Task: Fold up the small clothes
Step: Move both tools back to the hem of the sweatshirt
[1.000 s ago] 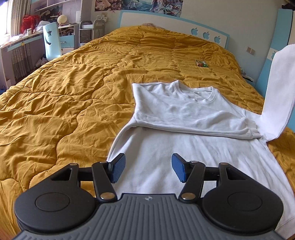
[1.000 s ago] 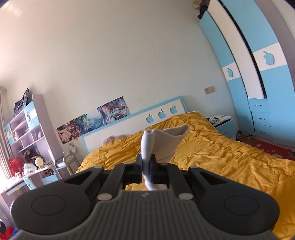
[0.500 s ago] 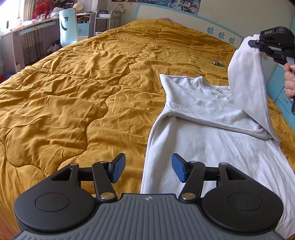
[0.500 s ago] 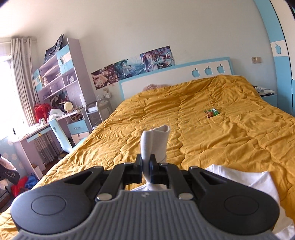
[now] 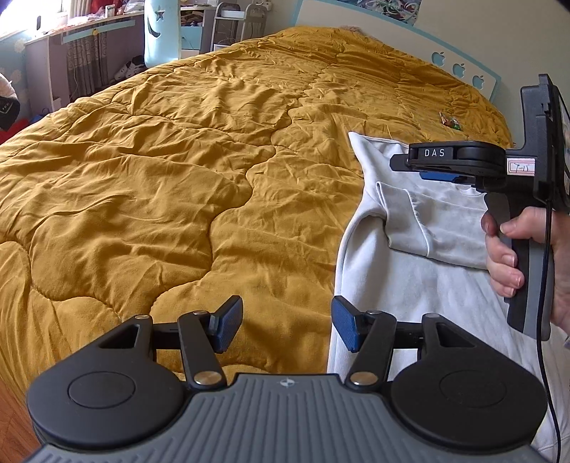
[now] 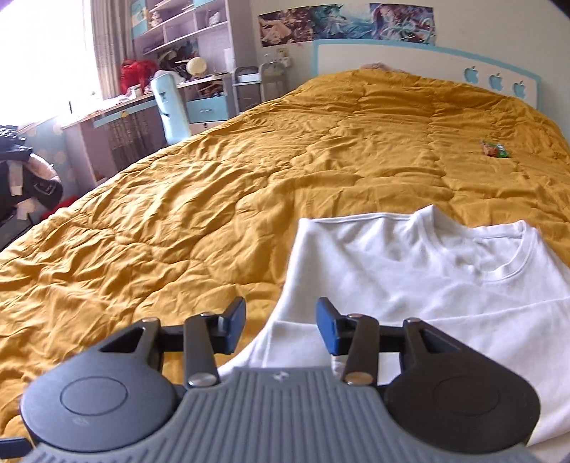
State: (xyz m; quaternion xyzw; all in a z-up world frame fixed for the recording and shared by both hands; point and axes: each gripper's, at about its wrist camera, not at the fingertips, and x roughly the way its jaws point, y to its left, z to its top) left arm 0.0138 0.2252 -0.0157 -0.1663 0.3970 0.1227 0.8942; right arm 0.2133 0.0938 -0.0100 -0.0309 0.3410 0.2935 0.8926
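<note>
While the white sweatshirt (image 6: 420, 285) lies flat on the mustard-yellow quilt (image 5: 160, 185) of the bed, both grippers hang over its near side. Its neckline points toward the headboard (image 6: 427, 58), and one sleeve (image 5: 427, 220) is folded across the chest, its cuff end lying near the garment's left edge. The right gripper (image 6: 281, 322) hovers over that edge of the shirt with its jaws opening; white cloth shows below the gap, but the blue pads (image 6: 326, 326) press on nothing. From the other camera the same tool appears side-on above the folded sleeve, a hand (image 5: 523, 256) wrapped round its handle, a cable hanging beside it. The left gripper (image 5: 286, 326) is held lower down, its jaws standing wide apart and empty, straddling the line where the shirt's side hem meets the quilt. A small green and orange wrapper (image 6: 493, 149) lies on the quilt further up, well apart from the shirt. Beyond the bed stand a light blue chair (image 6: 171, 107), a cluttered desk (image 6: 117, 107) and shelves (image 6: 178, 32) by a bright window.
</note>
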